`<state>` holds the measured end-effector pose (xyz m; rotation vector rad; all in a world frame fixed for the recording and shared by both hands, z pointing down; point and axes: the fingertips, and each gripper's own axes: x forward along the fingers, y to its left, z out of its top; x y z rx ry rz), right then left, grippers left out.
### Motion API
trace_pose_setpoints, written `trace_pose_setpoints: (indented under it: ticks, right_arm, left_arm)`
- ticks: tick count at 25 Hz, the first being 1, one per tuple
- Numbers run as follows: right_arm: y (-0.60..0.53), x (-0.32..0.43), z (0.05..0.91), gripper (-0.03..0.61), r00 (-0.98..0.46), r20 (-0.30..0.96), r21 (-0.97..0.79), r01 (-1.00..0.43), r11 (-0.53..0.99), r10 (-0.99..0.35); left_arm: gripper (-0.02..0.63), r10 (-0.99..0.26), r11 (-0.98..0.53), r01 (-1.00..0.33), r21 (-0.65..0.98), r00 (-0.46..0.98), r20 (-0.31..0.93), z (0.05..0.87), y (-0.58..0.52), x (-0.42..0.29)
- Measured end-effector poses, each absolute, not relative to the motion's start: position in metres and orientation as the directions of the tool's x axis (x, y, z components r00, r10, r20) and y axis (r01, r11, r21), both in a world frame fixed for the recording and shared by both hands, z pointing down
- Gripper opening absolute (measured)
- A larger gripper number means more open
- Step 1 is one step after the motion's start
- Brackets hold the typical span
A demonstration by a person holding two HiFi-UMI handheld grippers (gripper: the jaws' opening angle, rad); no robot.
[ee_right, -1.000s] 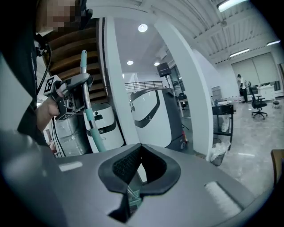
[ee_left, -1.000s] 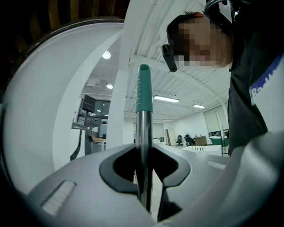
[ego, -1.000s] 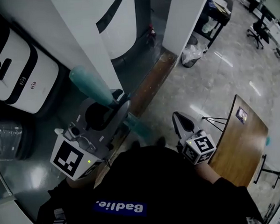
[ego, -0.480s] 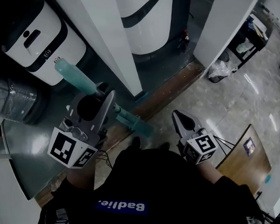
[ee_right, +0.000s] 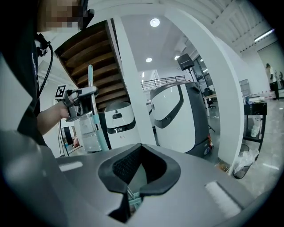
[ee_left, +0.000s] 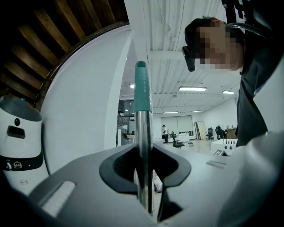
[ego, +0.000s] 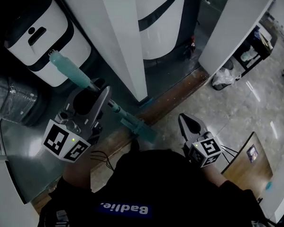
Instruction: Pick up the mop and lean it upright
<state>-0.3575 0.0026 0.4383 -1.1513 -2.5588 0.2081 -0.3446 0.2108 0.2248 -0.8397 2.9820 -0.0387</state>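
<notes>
The mop (ego: 69,71) is held off to the person's L side, clamped by the L gripper (ego: 100,98). In the L gripper view the metal shaft (ee_left: 144,146) is seen running straight up btw. the two dark pads (ee_left: 116,166), which are closed tight on it, one on each side. The teal grip (ee_left: 141,88) is seen above the jaws. In the R gripper view the mop is shown near vertical, w/ its top end up. From the head view a lower teal section (ego: 134,126) is seen below the gripper, slanting down toward the floor. The mop's bottom end is hidden by the person's torso, so contact w/ the floor can't be told.

The mop is placed just beside a white pillar (ego: 117,45); touching or not can't be told. A white machine (ego: 38,35) and a clear water bottle (ego: 10,94) are seen behind it, on the L. A larger white and dark machine (ego: 158,19) is seen on the pillar's other side.

The R gripper (ego: 186,123) is held well apart from the mop, low on the R, over the pale floor. Its fingers are pressed together w/ nothing gripped. A wooden tabletop (ego: 251,164) is seen near it, and a bagged bin (ego: 223,78) further off.
</notes>
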Motion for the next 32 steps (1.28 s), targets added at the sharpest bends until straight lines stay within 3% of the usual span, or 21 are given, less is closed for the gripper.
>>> trace_pose_setpoints:
  ticks: [15,32]
  right_arm:
    - [0.067,-0.371,0.431,0.006,-0.726,0.286,-0.211,0.589,0.780,0.626]
    - [0.089,-0.383,0.439,0.006,-0.792,0.332,-0.173,0.483,0.858,0.513]
  left_arm:
    - [0.100,-0.721,0.690,-0.719,-0.080,-0.693,0.009,0.243,0.296,-0.418]
    - [0.100,-0.767,0.633,-0.773,-0.051,-0.635,0.098,0.299,0.343,-0.498]
